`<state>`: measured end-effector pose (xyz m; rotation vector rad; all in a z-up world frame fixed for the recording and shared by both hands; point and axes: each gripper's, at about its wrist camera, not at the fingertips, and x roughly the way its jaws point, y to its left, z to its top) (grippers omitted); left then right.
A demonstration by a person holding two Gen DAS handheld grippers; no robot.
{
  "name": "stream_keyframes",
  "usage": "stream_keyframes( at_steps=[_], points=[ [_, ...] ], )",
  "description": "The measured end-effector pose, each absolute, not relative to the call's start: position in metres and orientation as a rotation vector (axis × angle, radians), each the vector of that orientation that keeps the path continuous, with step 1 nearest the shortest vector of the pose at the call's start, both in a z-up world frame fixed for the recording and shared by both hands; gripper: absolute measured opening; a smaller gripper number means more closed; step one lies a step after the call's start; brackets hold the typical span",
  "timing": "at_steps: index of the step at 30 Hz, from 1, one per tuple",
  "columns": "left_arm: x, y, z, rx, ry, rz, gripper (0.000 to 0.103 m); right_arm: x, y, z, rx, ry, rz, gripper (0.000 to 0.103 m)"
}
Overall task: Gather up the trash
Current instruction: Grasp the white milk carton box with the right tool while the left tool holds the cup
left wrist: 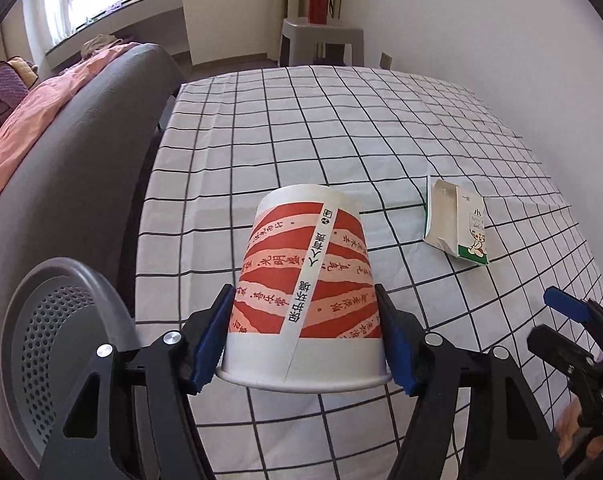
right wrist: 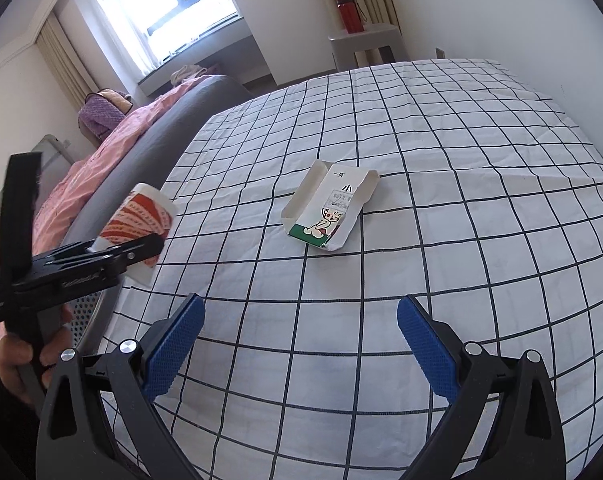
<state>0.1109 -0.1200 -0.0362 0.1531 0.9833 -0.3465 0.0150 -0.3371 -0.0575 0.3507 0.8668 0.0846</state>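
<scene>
The left gripper (left wrist: 305, 340) fingers clamp the red-and-white paper cup (left wrist: 307, 280); the right gripper (right wrist: 299, 344) fingers stand wide apart, holding nothing, near the flattened white carton (right wrist: 329, 208).

White tablecloth with black grid lines (right wrist: 421, 160) over the table. Red metal water bottle (right wrist: 348, 12) up on a grey plastic stool (right wrist: 365, 42). Pink quilt (left wrist: 41, 104) beside a grey padded headboard (left wrist: 101, 128).

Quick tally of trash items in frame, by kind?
Paper cup: 1, held in the left gripper
Flattened carton: 1, lying on the checked cloth
Total: 2
</scene>
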Motion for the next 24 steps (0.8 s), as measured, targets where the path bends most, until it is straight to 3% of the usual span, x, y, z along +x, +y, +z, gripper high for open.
stream_keyframes(
  at_steps=[10,20,22,24],
  points=[
    [0.083,-0.063,-0.006,0.094,0.812,-0.193,0.065,0.069,-0.320,-0.077,0.266,0.920,-0.039,0.095],
    [0.083,-0.030,-0.002,0.035,0.782,-0.138,0.065,0.115,-0.309,-0.092,0.198,0.952,-0.185,0.095],
    [0.083,-0.025,-0.001,0.028,0.776,-0.131,0.065,0.118,-0.309,-0.094,0.193,0.950,-0.195,0.091],
    [0.083,-0.022,0.000,0.026,0.772,-0.129,0.065,0.120,-0.309,-0.097,0.192,0.952,-0.197,0.078]
  ],
)
